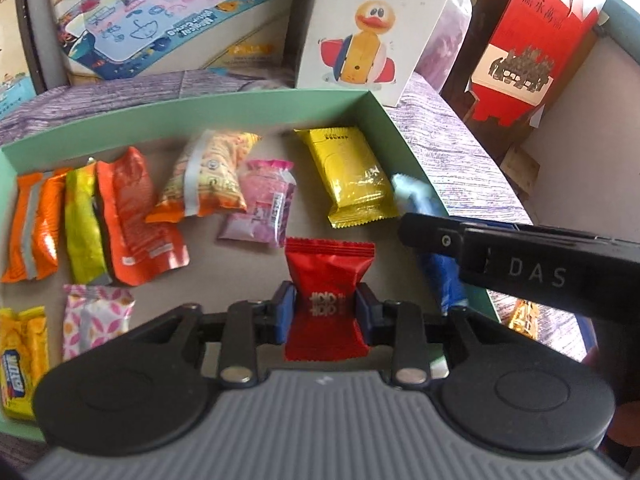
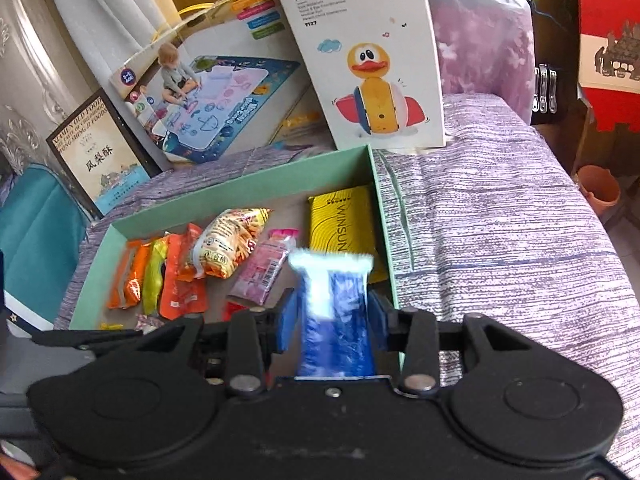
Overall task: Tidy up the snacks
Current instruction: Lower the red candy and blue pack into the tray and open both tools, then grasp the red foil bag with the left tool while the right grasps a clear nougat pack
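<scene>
— Red foil first: our left hand-held gripper (image 1: 326,312) has the red snack packet (image 1: 329,280) between its blue pads (image 1: 285,312), low over the floor of the green box (image 1: 256,110). The pads sit right at the packet's sides; we judge it held, though lightly.

— And blue on our right. The right hand-held gripper (image 2: 332,320) carries the blue packet (image 2: 334,320) with the white crimped end, upright between the jaws, just inside the box's right wall. The pads look slightly clear of its sides, so we cannot tell whether it is gripped or already let go.

— Outward from there, what do we count as done?

— Quite a lot lies in the box: the yellow packet (image 1: 352,176) by the right wall, the pink packet (image 1: 262,204) beside it, the noodle snack bag (image 1: 212,176), then the orange pouch (image 1: 134,216), a yellow-green stick (image 1: 82,224) and an orange-and-silver packet (image 1: 34,224) side by side at the left. Nearer us, a pink-patterned wafer packet (image 1: 96,320) and a yellow wafer pack (image 1: 20,360).

— So what is left?

— Setting down these two, we reckon. One orange-gold wrapper (image 1: 524,316) shows outside the box on the purple cloth (image 2: 500,240); that may still need fetching. The cloth in the right view shows no other loose snacks, only the duck toy box (image 2: 368,60) behind. We judge the job nearly finished.
</scene>
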